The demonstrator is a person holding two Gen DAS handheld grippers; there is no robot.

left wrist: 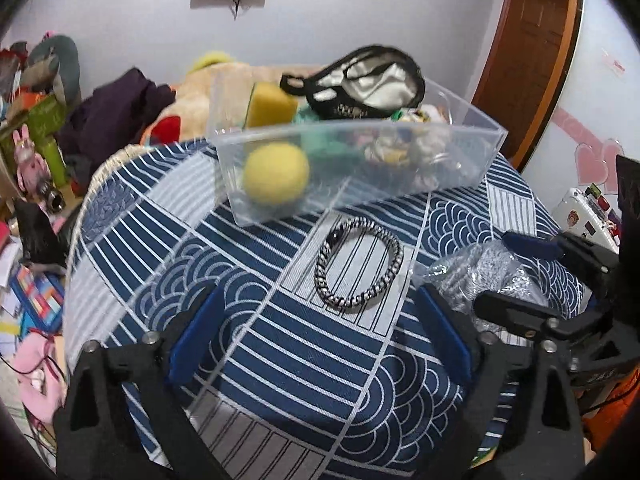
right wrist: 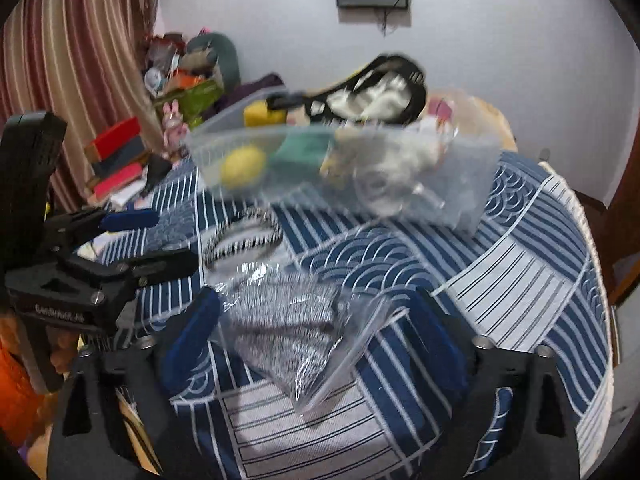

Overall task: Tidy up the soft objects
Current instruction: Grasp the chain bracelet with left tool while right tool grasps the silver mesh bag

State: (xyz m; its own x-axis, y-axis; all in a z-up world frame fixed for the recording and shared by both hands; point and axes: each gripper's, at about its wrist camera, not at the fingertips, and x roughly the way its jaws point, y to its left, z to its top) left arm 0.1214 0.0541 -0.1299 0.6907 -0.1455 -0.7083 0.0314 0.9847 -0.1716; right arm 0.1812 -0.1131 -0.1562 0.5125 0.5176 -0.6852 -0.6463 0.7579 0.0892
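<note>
Fingers of right gripper [right wrist: 316, 340] spread wide, straddling bagged grey cloth [right wrist: 280, 320] at lower centre, long axis upper-left to lower-right; left gripper [left wrist: 318, 336] released, empty, farther off.

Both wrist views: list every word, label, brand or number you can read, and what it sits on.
None reads in full.
Raised lettering on the left gripper body, right wrist view: blurred, not readable.
Pale print on the black pouch in the clear bin: too small and blurred.
Stickers on the white case at the right edge: too small to read.
Pink marks on the wall: no legible text.
</note>
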